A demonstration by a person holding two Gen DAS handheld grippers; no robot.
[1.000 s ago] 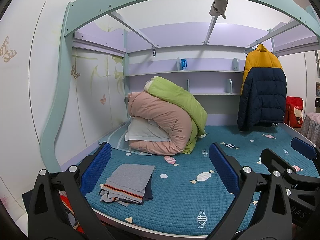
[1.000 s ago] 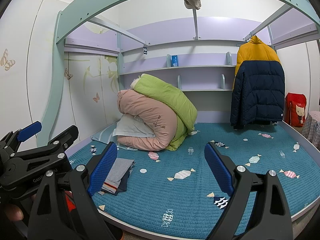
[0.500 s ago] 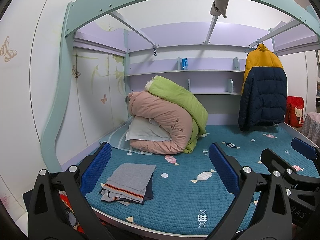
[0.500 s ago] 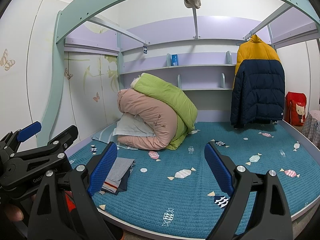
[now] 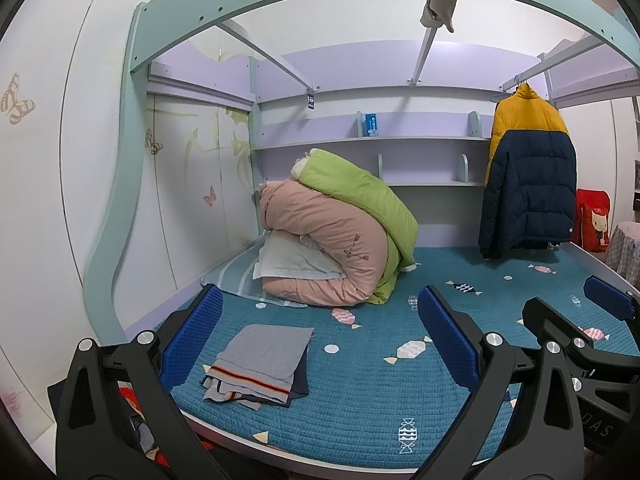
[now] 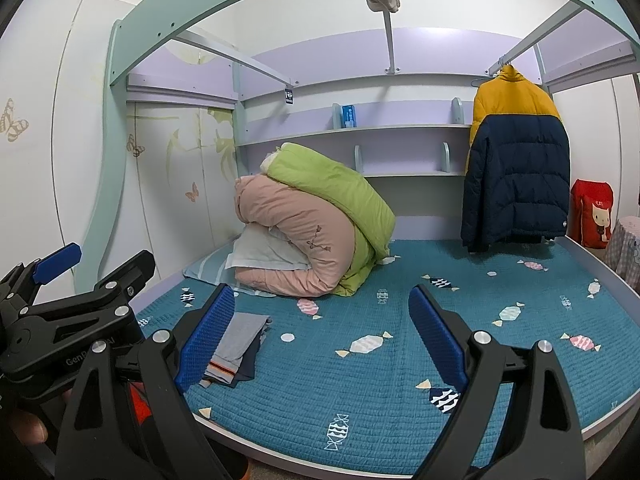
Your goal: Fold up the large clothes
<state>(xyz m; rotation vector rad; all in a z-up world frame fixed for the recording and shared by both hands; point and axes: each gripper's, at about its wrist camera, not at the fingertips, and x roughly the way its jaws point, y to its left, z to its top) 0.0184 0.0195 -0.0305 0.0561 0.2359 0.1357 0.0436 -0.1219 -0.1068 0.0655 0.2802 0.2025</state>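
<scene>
folded clothes (image 5: 260,364) unmoved | both hand-held grippers still wide, empty

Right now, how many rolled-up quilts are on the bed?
2. The pink quilt lies at the far left of the bed, wrapped around a pillow; the green quilt is draped over it. More may be hidden behind.

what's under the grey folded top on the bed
A dark navy garment sticks out beneath the grey folded top, with more grey fabric bunched at the near edge. How many pieces are stacked there is hidden. All rest on the teal bed cover.
</scene>
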